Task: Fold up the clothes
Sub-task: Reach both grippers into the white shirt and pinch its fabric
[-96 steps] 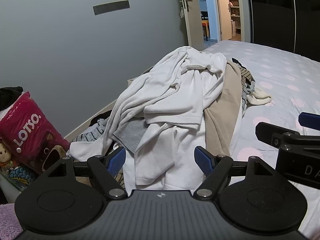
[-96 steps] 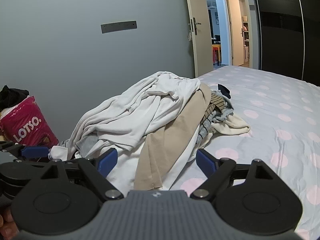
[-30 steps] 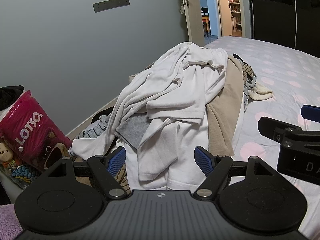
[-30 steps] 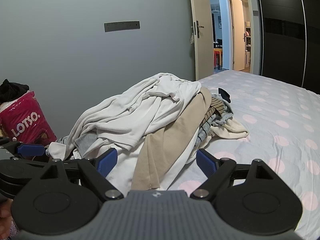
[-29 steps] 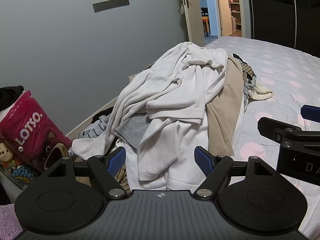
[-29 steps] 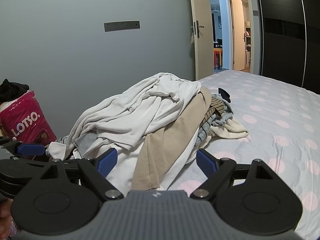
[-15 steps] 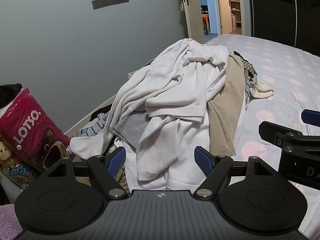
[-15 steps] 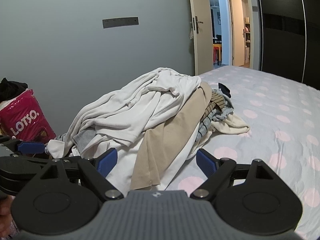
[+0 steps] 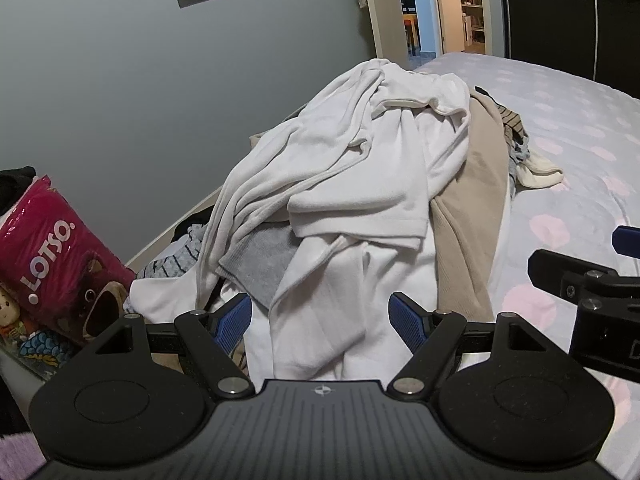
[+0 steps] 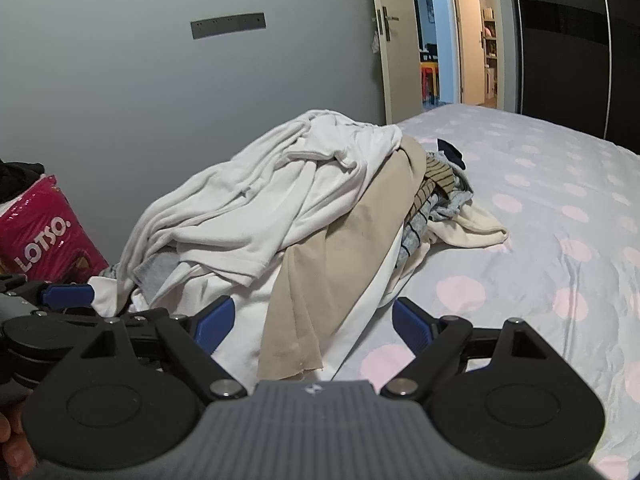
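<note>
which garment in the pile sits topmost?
The white garment, crumpled over the peak of the pile. The beige garment drapes down the right flank below it, and the grey piece pokes out low on the left.

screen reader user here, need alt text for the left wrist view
An open left claw hovers at a pile of clothes, mostly white garments over a beige one, on a pink-dotted bedsheet. A pink Lotso bag sits left.

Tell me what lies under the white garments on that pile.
Under the white garments, a beige cloth, a grey piece and striped items peek out; anything deeper is covered.
</note>
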